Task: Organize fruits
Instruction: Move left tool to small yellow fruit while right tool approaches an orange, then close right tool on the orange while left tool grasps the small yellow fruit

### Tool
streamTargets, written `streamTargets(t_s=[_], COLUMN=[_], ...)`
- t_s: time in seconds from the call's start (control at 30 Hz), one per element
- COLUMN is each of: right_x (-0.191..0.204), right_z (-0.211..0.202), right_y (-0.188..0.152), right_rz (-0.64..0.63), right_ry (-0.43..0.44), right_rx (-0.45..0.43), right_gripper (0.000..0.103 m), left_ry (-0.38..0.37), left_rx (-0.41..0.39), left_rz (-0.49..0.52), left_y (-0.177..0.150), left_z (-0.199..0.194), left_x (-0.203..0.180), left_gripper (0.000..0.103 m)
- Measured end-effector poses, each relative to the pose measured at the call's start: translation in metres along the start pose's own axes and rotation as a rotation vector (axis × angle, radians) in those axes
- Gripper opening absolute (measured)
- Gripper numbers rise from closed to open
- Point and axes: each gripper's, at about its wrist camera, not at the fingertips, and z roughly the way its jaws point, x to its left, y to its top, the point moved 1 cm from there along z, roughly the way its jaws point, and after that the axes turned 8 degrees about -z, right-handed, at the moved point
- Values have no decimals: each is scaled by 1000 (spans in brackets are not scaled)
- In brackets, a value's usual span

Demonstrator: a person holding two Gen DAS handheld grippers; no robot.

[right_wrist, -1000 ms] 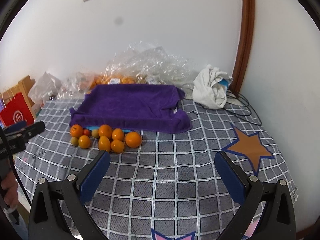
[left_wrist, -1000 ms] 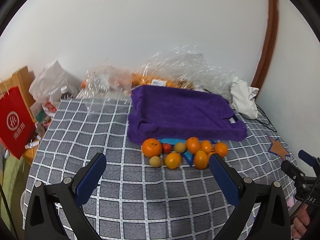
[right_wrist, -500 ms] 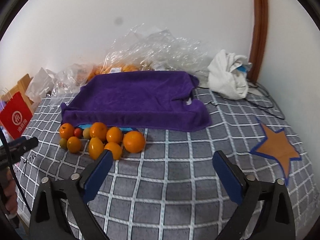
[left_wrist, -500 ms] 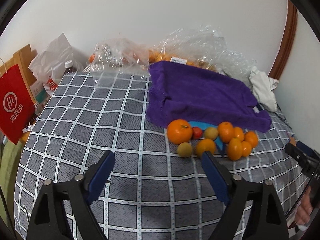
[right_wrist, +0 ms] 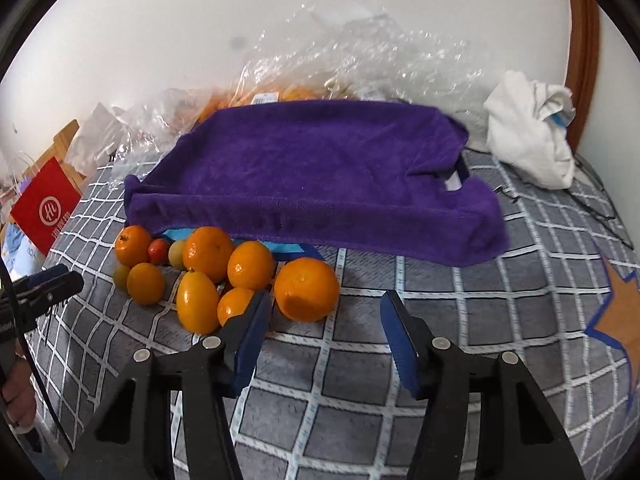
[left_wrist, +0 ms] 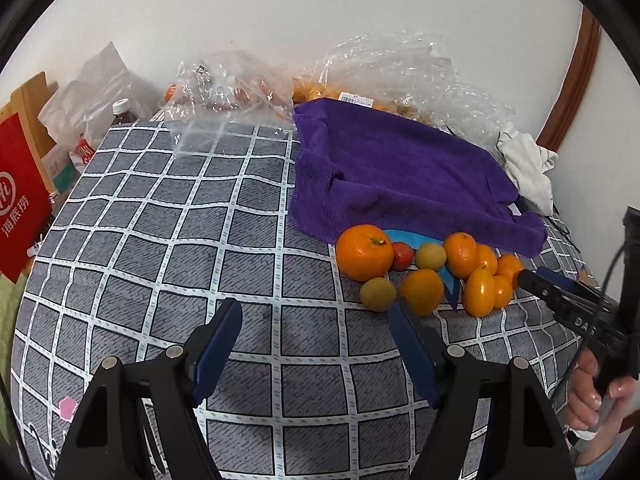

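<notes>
A cluster of oranges and small fruits (left_wrist: 424,272) lies on the checked cover just before a purple towel (left_wrist: 400,176). It holds a big orange (left_wrist: 364,252), a red tomato (left_wrist: 402,255) and two yellow-green fruits. My left gripper (left_wrist: 316,314) is low over the cover, left of the cluster, jaws closing with nothing between them. My right gripper (right_wrist: 326,304) is closing too. A large orange (right_wrist: 306,288) sits just ahead of its tips, nearer the left finger (right_wrist: 252,328), and no pad touches it. Each gripper shows at the edge of the other's view.
Crumpled clear plastic bags (right_wrist: 360,60) with more oranges lie behind the towel against the wall. A white cloth (right_wrist: 532,128) and cables are at the back right. A red paper bag (left_wrist: 20,200) and a bottle (left_wrist: 122,110) stand off the left edge. A hand (left_wrist: 592,400) grips the right tool.
Both grippers have come down and forward toward the fruit cluster, which now looks larger and closer. The jaws of both have narrowed, the right ones more.
</notes>
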Motion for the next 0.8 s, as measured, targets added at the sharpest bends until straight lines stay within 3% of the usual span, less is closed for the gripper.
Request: streamTargets(t_s=[0.23,0.4,0.67,0.8], right_x=[-3,-6,-17,-26], right_z=[22,25,9,5], right_y=[6,5,-4,-10], right_rz=[25,33,10,-3], right_ry=[38,106,39,22], right_rx=[34,40,26,34], right_gripper=[57,40,40,40], left_ry=[-14,-15,-7,-5], left_rx=[3,6,22,31], left_rz=[1,19,75,89], left_y=[0,3,0,-2], left_z=[6,10,21,26], left_x=[-2,-12,-31,-33], left_gripper=[73,73,72,61])
